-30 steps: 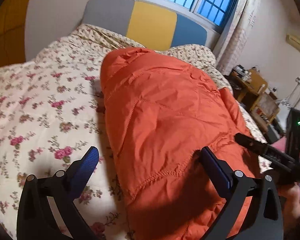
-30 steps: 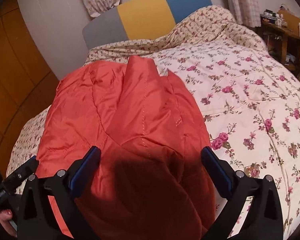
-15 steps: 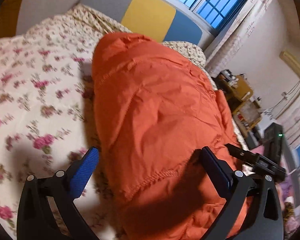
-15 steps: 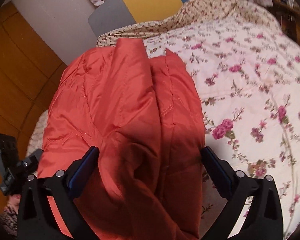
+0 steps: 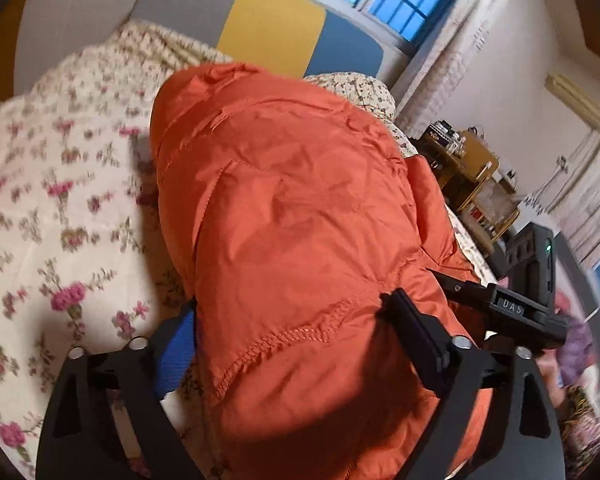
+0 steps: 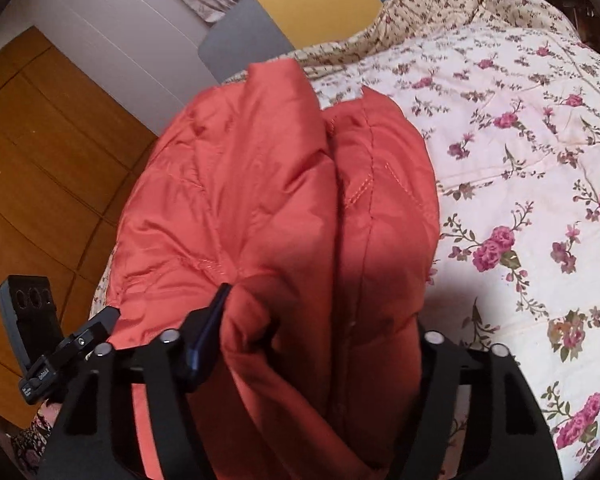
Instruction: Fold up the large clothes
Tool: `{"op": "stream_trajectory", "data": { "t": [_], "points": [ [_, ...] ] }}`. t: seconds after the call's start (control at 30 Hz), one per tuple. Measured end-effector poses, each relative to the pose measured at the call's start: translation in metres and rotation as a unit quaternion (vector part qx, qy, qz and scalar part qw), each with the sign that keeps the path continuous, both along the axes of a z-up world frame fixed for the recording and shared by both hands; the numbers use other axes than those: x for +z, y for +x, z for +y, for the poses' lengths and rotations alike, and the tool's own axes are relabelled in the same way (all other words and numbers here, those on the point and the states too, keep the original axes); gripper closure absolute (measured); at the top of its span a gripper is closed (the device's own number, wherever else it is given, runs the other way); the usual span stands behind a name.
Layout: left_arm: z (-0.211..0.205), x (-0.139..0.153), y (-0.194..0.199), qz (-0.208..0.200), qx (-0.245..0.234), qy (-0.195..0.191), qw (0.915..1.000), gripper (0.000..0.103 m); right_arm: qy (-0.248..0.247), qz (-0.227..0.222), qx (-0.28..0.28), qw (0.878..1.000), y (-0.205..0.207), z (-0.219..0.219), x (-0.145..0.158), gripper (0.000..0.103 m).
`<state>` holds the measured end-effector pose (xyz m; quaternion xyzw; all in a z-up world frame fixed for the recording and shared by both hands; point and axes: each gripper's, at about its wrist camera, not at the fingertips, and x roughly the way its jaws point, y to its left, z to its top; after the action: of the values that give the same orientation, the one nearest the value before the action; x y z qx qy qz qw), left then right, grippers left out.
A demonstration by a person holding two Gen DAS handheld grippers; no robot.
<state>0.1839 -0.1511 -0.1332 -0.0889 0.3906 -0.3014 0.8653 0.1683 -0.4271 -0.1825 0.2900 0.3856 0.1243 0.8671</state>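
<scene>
— What's in front of you?
— One bed (image 5: 52, 216), and one orange jacket (image 5: 292, 220) lying on it.
— Your tools?
— Two: my left hand-held gripper (image 5: 296, 344) and right hand-held gripper (image 6: 320, 344) each clamp the jacket's near edge.

Our left gripper (image 5: 296, 344) is a matte black frame with triangular cut-outs, round silver screw heads at the joints, and fingers (image 5: 178, 350) faced in blue ribbed pads. Our right gripper (image 6: 320, 344) is built the same; beside the left one its black body carries white "DAS" lettering and a green light.
</scene>
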Motion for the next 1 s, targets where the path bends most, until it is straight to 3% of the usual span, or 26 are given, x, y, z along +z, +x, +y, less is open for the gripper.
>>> {"op": "stream_trajectory", "data": {
  "t": [0.27,0.4,0.7,1.0],
  "points": [
    [-0.015,0.027,-0.013,-0.068,-0.015,0.032,0.997,0.034,0.04,-0.044,-0.031,0.998,-0.018,-0.002,0.01,0.048],
    [-0.015,0.049,-0.025,-0.132,-0.014,0.04,0.9903,0.039,0.061,-0.069,-0.033,0.995,-0.025,0.003,0.021,0.048],
    [0.012,0.075,-0.038,-0.176,-0.001,0.034,0.9837,0.048,0.075,-0.109,-0.03,0.991,-0.027,0.032,0.049,0.048],
    [0.068,0.085,-0.041,-0.188,0.053,0.036,0.9801,0.051,0.064,-0.129,0.019,0.989,0.011,0.102,0.069,0.048]
  ]
}}
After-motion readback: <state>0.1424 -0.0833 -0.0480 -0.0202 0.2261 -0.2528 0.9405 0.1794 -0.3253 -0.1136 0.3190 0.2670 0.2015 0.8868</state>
